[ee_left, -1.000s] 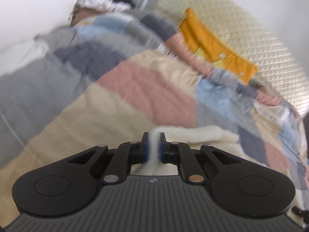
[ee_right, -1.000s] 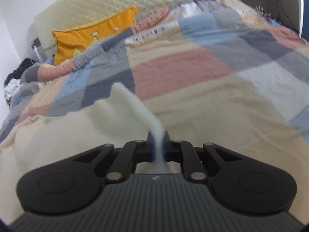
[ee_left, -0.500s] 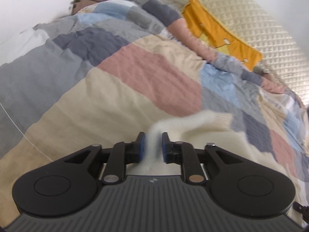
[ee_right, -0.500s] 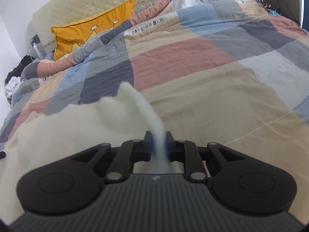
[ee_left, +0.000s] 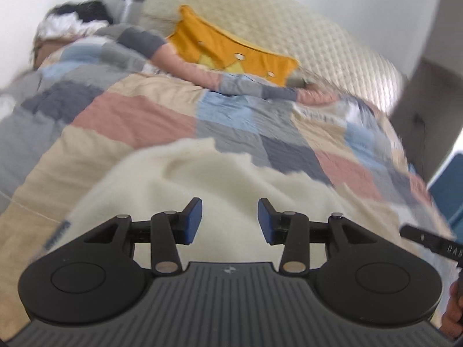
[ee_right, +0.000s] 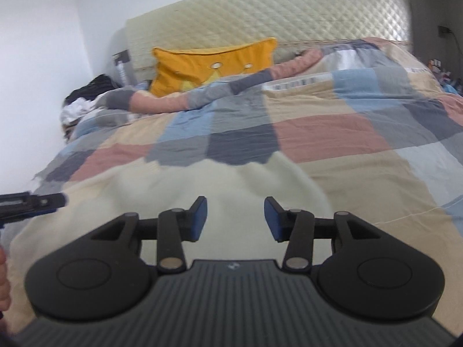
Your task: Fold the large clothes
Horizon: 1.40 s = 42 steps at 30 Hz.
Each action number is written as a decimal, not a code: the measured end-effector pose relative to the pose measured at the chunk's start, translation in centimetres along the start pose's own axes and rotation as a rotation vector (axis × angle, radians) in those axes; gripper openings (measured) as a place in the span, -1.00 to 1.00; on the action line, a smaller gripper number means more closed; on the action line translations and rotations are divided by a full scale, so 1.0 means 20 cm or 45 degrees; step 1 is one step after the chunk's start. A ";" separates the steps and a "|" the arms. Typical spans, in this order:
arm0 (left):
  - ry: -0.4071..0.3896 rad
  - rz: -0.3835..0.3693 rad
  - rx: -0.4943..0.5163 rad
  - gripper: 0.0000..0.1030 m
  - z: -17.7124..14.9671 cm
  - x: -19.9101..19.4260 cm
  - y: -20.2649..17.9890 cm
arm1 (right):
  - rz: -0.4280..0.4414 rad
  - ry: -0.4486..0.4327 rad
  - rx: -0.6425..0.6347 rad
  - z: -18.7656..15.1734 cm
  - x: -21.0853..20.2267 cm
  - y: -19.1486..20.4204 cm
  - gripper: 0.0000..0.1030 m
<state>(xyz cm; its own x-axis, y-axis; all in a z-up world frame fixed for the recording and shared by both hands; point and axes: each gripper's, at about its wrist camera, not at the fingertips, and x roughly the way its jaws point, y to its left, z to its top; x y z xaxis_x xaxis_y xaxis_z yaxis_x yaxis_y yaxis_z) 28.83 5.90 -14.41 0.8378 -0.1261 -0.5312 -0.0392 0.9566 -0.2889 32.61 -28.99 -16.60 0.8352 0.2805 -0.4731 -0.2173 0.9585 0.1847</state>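
Wide bed under a patchwork quilt [ee_right: 332, 133] of large rectangles: salmon, beige, pale blue, slate and dark grey, cotton-like and lightly creased. Behind it, a cream headboard [ee_right: 260, 14] with diamond quilting. Against that, a mustard-yellow pillow [ee_right: 214, 63] with a crown motif, square-cornered and partly tucked behind the rolled quilt edge. At the far corner by the wall, a heap of dark and white laundry [ee_right: 84, 98], too blurred to sort out.

On the near part of the quilt, spread flat: a cream fleece garment [ee_left: 217, 185], fuzzy and thick, soft rounded outline, far edge wavy. Broad side across the bed from left to right, near edge hidden under both tools; exact long axis hard to judge from here, as is any collar or hem.

Left gripper [ee_left: 230, 219]: black linkage arms, blue pads, jaws partway apart and opening, nothing pinched between them, only fleece seen beyond the gap. Contact with the cloth not clear.

Right gripper [ee_right: 235, 218]: same build, blue pads likewise partway apart and opening, gap bare, fleece below and ahead. Each tool's tip visible at the edge of the other's view.
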 end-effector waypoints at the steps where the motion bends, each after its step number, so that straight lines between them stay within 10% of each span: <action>1: -0.005 -0.009 0.038 -0.08 -0.02 -0.01 -0.04 | 0.015 0.010 -0.014 -0.02 -0.01 0.04 -0.10; 16: 0.217 0.081 0.124 -0.08 -0.28 0.23 -0.08 | 0.048 0.239 -0.001 -0.25 0.21 0.13 -0.13; 35: 0.230 -0.125 -0.396 0.36 -0.42 -0.37 0.04 | 0.405 0.282 0.598 -0.38 -0.32 0.13 -0.07; 36: 0.242 -0.132 -0.430 0.38 -0.43 -0.37 0.05 | 0.412 0.311 0.650 -0.41 -0.31 0.13 -0.03; 38: 0.282 -0.139 -0.503 0.52 -0.45 -0.35 0.09 | 0.418 0.350 0.752 -0.46 -0.28 0.11 0.67; 42: 0.375 -0.134 -0.637 0.59 -0.50 -0.29 0.16 | 0.458 0.393 0.944 -0.54 -0.21 0.06 0.74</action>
<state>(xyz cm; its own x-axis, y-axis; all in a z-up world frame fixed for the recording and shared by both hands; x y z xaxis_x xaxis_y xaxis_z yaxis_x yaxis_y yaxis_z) 18.49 7.13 -20.22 0.6672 -0.3500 -0.6576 -0.2761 0.7037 -0.6547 23.44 -28.41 -23.66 0.5816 0.6636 -0.4705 0.0324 0.5591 0.8285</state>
